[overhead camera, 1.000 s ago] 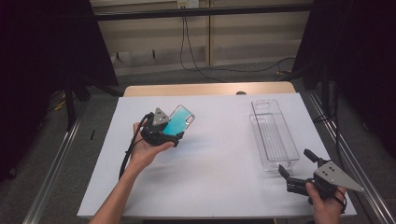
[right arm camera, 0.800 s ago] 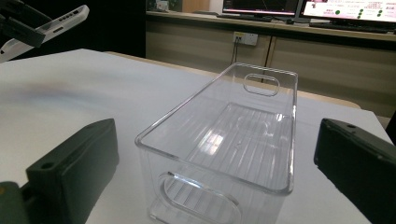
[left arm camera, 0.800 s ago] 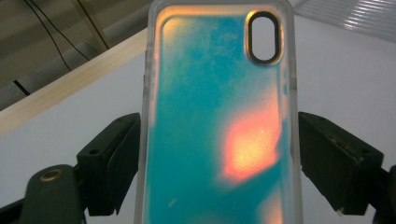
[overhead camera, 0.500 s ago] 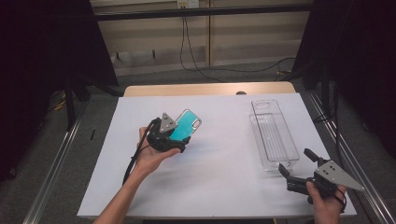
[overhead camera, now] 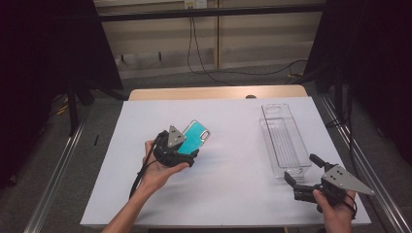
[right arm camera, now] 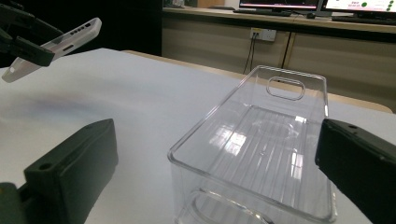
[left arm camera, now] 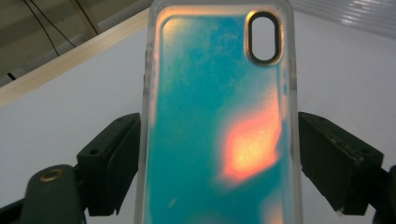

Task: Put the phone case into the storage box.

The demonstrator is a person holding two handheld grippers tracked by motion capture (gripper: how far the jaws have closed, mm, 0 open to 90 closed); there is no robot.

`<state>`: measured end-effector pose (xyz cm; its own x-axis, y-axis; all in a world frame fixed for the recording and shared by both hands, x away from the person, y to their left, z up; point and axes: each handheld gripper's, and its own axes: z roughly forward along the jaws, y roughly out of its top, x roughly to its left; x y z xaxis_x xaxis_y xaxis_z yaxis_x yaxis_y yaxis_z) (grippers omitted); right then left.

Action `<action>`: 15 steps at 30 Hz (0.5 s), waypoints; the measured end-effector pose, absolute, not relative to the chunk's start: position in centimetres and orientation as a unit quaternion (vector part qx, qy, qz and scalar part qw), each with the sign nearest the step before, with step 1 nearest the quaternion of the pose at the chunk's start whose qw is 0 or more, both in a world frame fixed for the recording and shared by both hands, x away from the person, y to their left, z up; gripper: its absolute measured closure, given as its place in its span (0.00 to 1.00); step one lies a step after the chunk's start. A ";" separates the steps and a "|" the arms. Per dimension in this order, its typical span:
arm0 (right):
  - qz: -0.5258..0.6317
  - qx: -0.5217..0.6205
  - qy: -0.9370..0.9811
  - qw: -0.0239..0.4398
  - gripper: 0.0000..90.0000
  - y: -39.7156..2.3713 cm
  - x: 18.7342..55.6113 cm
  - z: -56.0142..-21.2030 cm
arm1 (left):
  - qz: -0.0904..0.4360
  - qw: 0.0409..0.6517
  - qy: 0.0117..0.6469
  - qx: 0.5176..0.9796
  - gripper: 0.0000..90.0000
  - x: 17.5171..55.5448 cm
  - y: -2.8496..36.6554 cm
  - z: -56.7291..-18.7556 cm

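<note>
A teal phone case [overhead camera: 195, 138] with a clear rim is held above the white table [overhead camera: 233, 189] left of centre, tilted up. My left gripper [overhead camera: 181, 151] is shut on the case [left arm camera: 210, 140], one jaw pressing on each long edge, camera hole at the far end. My right gripper [overhead camera: 300, 168] rests near the front right corner with its jaws wide open. They point at the near end of a clear plastic tray [overhead camera: 284, 138]. In the right gripper view, the tray [right arm camera: 261, 140] lies just ahead of the right gripper [right arm camera: 215, 163], and the held case [right arm camera: 51, 44] hangs at far left.
The clear tray lies lengthwise along the table's right side. A wooden table edge [overhead camera: 218, 92] runs behind the white top. Metal rails [overhead camera: 53, 170] flank both sides, and cables [overhead camera: 204, 58] trail on the floor beyond.
My left hand has carried the phone case a little to the right and toward the near edge. The right gripper has stayed where it was.
</note>
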<state>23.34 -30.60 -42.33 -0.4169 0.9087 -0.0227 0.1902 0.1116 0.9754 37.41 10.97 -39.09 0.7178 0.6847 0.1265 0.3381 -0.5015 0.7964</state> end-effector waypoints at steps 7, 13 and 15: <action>0.525 0.414 0.668 0.327 0.00 -28.9 23.6 -41.8 | 0.246 0.385 0.321 0.830 0.19 36.2 11.2 -39.9; 0.529 0.403 0.673 0.326 0.00 -27.6 24.1 -40.7 | 0.255 0.391 0.324 0.823 0.19 35.5 10.7 -39.9; 0.526 0.398 0.679 0.324 0.00 -26.9 24.5 -40.3 | 0.256 0.393 0.319 0.823 0.19 35.2 10.3 -39.9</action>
